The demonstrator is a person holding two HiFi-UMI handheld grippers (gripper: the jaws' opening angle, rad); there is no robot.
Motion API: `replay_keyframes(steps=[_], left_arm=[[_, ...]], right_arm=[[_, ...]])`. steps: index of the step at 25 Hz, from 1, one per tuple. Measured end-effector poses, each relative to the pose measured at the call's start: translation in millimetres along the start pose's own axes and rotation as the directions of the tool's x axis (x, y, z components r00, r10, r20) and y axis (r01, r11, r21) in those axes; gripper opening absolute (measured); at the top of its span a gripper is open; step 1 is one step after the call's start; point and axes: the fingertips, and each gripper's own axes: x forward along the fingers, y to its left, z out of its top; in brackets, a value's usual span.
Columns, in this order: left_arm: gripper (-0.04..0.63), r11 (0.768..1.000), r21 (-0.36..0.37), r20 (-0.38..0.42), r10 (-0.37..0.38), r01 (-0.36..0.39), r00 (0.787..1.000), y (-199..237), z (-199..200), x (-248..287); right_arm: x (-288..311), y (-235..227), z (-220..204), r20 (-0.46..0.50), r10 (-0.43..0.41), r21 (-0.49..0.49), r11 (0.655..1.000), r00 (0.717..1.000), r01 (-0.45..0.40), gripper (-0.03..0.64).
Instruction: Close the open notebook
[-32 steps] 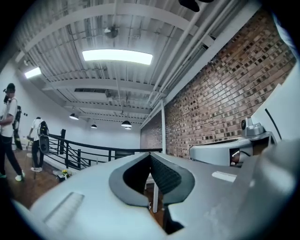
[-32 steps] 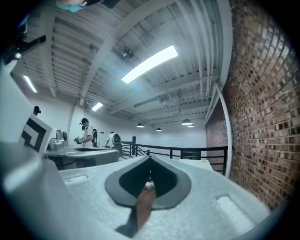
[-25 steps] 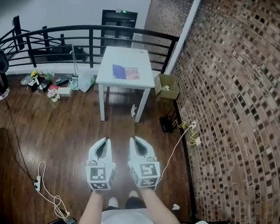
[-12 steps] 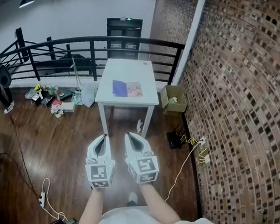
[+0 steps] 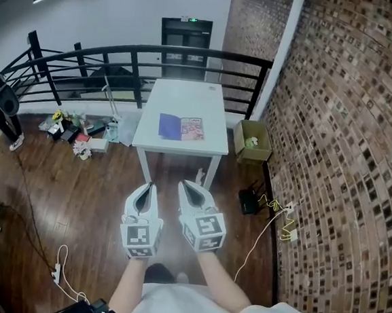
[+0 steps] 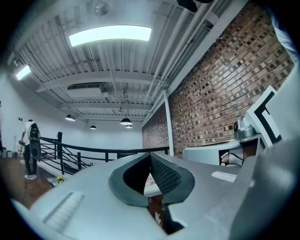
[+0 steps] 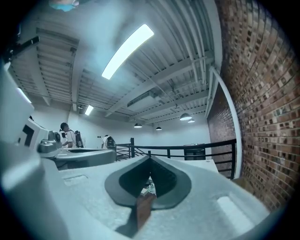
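Note:
An open notebook (image 5: 181, 127), with a blue left page and a colourful right page, lies flat on the white table (image 5: 211, 143) ahead. My left gripper (image 5: 150, 186) and right gripper (image 5: 186, 185) are held side by side over the wooden floor, well short of the table's near edge. Both point level toward the table, with tips touching and nothing between them. In the left gripper view the left gripper (image 6: 150, 154) frames a sliver of the table. In the right gripper view the right gripper (image 7: 150, 158) does the same.
A black railing (image 5: 123, 54) runs behind the table. A brick wall (image 5: 348, 132) lines the right side. A cardboard box (image 5: 252, 141) sits right of the table. Clutter (image 5: 82, 135) lies at the left, cables (image 5: 275, 221) on the floor at the right.
The table and notebook have come closer and lower in the head view as the person walks forward. Both grippers stay shut and side by side.

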Motion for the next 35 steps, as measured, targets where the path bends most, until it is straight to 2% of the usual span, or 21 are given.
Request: replay_keyframes(steps=[4,7,13,17,21,23,27,31,35], left_arm=[[0.015,1.0,-0.007,-0.001,-0.015,0.015,1.0,16,5,50],[0.017,0.998,-0.039,-0.008,-0.039,0.038,0.999,18,1,77],[0.017,0.998,-0.03,0.063,-0.052,0.054,0.997,71,22,145],[0.015,0.995,-0.091,0.054,-0.041,0.046,0.998,108,21,183],[0.017,0.989,-0.141,0.012,-0.038,0.039,0.999,136,-7,212],[0.015,0.985,-0.162,-0.01,-0.059,0.057,0.998,138,-22,228],[0.015,0.984,-0.148,-0.024,-0.103,0.098,0.994,130,-30,269],[0.017,0.986,-0.125,-0.015,-0.112,0.11,0.994,127,-35,318],[0.015,0.991,-0.107,-0.022,-0.086,0.083,0.996,128,-40,377]], right_arm=[[51,-17,8,0.014,0.01,0.004,1.0,1.0,-0.01,-0.012],[71,-20,9,-0.013,0.031,-0.022,0.999,0.999,-0.032,-0.012],[151,-32,32,0.009,0.028,-0.085,0.996,1.0,-0.027,-0.012],[194,-44,30,-0.02,0.007,-0.098,0.995,1.0,-0.009,-0.012],[221,-57,10,-0.037,-0.045,-0.093,0.995,0.998,0.041,-0.012],[233,-72,-3,-0.061,-0.079,-0.077,0.994,0.995,0.074,-0.012],[260,-106,-11,-0.079,-0.102,-0.048,0.994,0.992,0.099,-0.012],[296,-140,-8,-0.057,-0.088,-0.036,0.996,0.994,0.087,-0.012],[339,-184,-4,-0.049,-0.057,-0.026,0.998,0.997,0.056,-0.012]])
